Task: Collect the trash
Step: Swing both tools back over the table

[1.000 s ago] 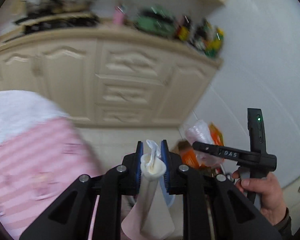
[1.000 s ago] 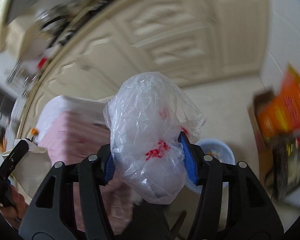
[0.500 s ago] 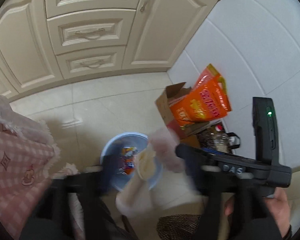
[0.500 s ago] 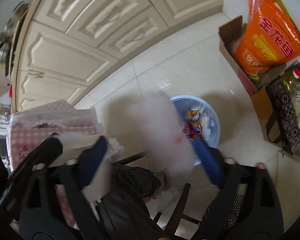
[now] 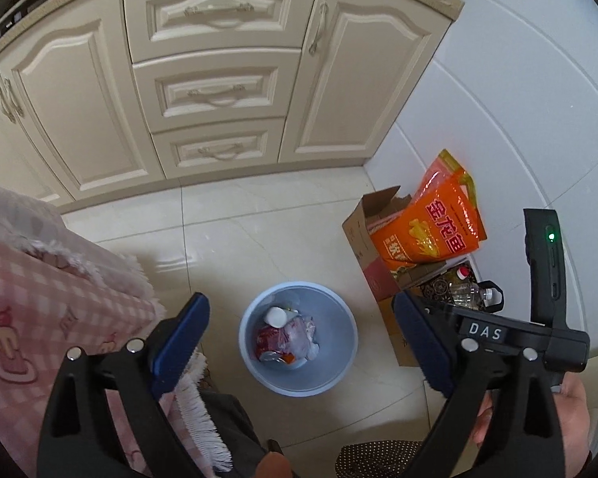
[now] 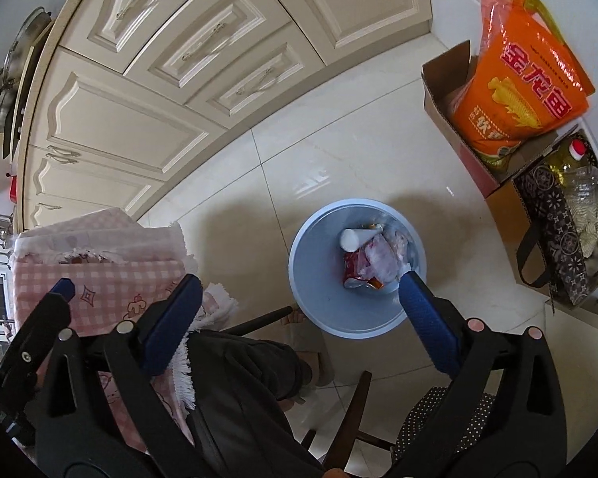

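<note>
Both your grippers hang wide apart and empty over the blue bin.

Your left gripper (image 5: 299, 338) and right gripper (image 6: 301, 298) have just been opening — nothing sits between the jaws. The trash (image 6: 372, 263) — a crumpled plastic bag and wrappers — lies inside the blue wastebasket (image 5: 255, 362) on the tiled floor, near the cardboard box (image 5: 374, 279) holding an orange bag (image 5: 430, 227).

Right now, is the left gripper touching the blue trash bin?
Apart. In the left wrist view the left gripper, jaws wide open with nothing between them, hangs above the blue trash bin, which stands on the floor below with its trash inside.
</note>
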